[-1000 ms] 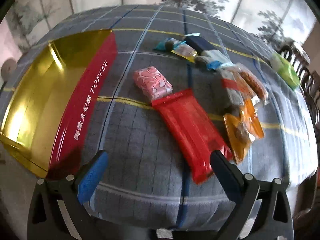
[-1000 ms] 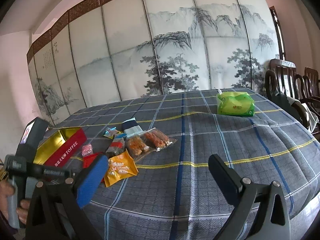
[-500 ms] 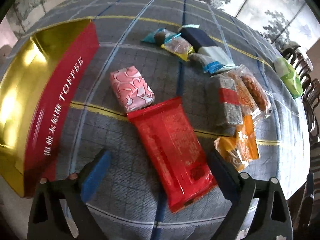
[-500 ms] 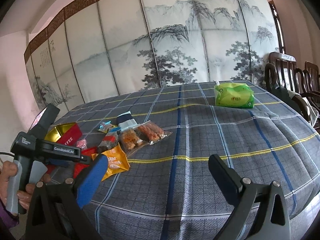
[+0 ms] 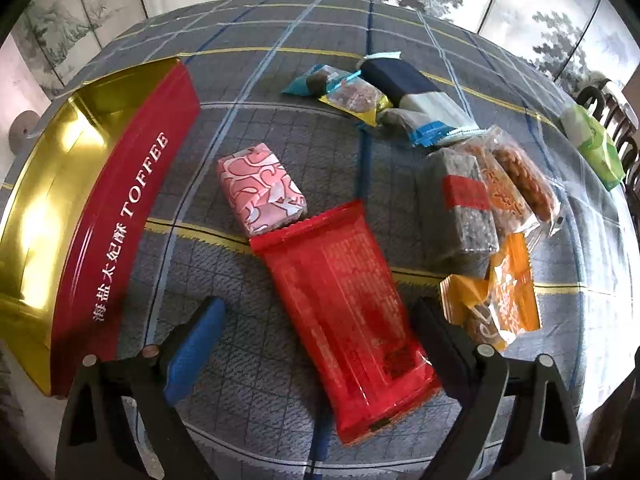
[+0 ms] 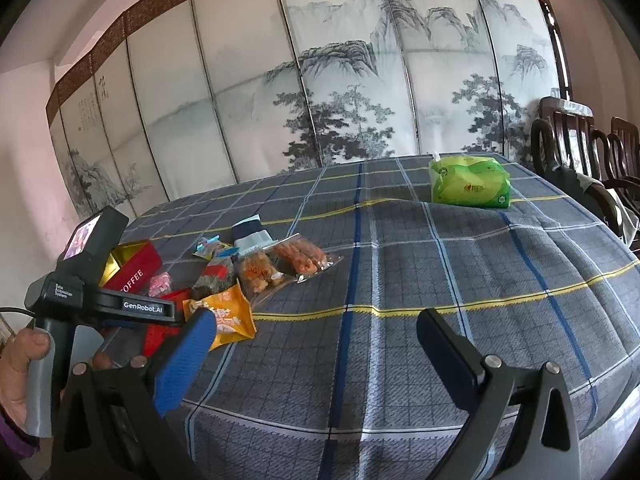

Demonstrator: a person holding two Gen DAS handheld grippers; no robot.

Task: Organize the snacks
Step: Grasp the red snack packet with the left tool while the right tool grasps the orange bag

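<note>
A long red packet (image 5: 344,312) lies on the checked tablecloth, and my left gripper (image 5: 316,312) points steeply down over it. Its jaws are closing with the packet's near half between them, but the pads stand clear of it. A pink patterned snack block (image 5: 260,188) touches the packet's far end. At the left sits the open red toffee tin (image 5: 120,208), its inside gold. My right gripper (image 6: 316,320) hangs open over bare cloth with nothing between its fingers. The same tin (image 6: 132,272) shows in the right wrist view.
An orange packet (image 5: 504,304), a dark bar with a red band (image 5: 460,208), clear bags of orange snacks (image 5: 516,176) and several small packets (image 5: 356,96) lie to the right and behind. A green tissue pack (image 6: 468,180) sits far back. Wooden chairs (image 6: 568,140) stand at the right, and a hand (image 6: 24,360) holds the left gripper's handle.
The left gripper has moved forward over the red packet, which now lies between its fingers, and its jaws have narrowed. The right gripper has hardly moved.
</note>
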